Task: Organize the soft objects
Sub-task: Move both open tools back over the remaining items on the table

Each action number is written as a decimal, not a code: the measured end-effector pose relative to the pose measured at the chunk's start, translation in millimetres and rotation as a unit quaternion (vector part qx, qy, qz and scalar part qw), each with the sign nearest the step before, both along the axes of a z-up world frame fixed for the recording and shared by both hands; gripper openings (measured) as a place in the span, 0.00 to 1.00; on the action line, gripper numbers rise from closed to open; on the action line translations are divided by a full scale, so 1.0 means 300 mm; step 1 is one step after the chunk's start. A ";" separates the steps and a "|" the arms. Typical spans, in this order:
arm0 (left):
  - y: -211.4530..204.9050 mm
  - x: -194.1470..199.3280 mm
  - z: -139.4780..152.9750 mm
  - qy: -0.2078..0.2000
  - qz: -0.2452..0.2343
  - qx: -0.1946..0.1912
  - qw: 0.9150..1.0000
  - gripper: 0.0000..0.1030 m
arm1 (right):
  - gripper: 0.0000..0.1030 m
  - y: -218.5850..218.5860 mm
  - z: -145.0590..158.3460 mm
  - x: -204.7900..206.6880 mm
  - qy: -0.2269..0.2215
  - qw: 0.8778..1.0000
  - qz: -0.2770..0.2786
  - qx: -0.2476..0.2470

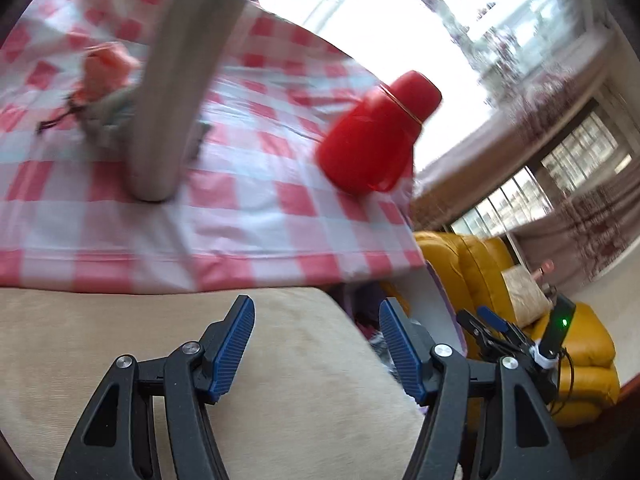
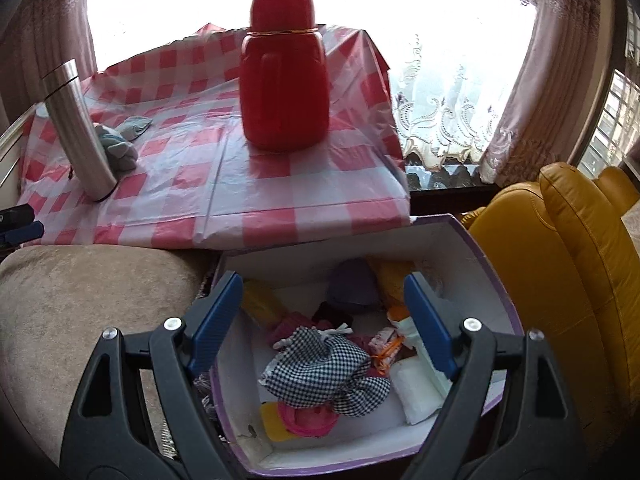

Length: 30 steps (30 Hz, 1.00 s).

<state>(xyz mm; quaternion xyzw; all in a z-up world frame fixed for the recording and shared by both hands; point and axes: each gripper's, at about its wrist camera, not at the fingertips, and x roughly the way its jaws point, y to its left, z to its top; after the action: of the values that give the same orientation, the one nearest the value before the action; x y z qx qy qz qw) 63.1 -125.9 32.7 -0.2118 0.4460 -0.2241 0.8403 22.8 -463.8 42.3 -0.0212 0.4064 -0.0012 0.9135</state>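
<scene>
Directly beneath right tool [image 2: 322,322]: checkered pouch [image 2: 320,372].

Setting: a home living room.
Seating: a yellow leather sofa [image 2: 580,264] to the right of the right gripper; a beige upholstered cushion [image 2: 80,320] to its left, directly under the left gripper.
Windows: large bright windows ahead of both tools, hung with pink patterned curtains [image 2: 532,80] and a white lace sheer [image 2: 440,116].
Table: ahead of the tools, covered with a red-and-white checked tablecloth [image 2: 256,184].
Household items: a red thermos jug [image 2: 284,80] and a steel vacuum flask [image 2: 76,120] standing on the cloth.
Storage: an open white-lined box [image 2: 452,248] below the right gripper, holding fabric pieces and soft oddments.
</scene>
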 end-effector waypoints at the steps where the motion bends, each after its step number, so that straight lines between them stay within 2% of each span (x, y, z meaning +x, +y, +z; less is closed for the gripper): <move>1: 0.047 0.000 -0.004 0.002 0.018 -0.002 1.000 0.64 | 0.82 0.025 -0.001 0.009 0.001 1.000 0.010 -0.002; 7: 0.294 0.008 -0.036 0.013 0.110 -0.020 0.994 0.64 | 0.82 0.166 -0.003 0.092 0.004 0.998 0.068 -0.002; 11: 0.392 0.030 -0.053 0.021 0.140 -0.027 0.990 0.64 | 0.82 0.253 -0.004 0.161 0.006 0.995 0.095 0.008; 26: 0.526 0.196 -0.092 0.048 0.169 -0.028 0.984 0.63 | 0.82 0.534 -0.030 0.432 0.000 0.976 0.219 -0.007; 30: 0.531 0.274 -0.111 0.060 0.163 -0.026 0.985 0.56 | 0.82 0.585 -0.040 0.504 -0.002 0.968 0.250 -0.012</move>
<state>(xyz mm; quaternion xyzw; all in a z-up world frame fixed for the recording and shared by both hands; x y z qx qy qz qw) 145.3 33.4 -0.7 -0.3163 0.4492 -0.0829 0.8315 174.1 -288.4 30.2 -0.1326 0.3865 0.2222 0.8852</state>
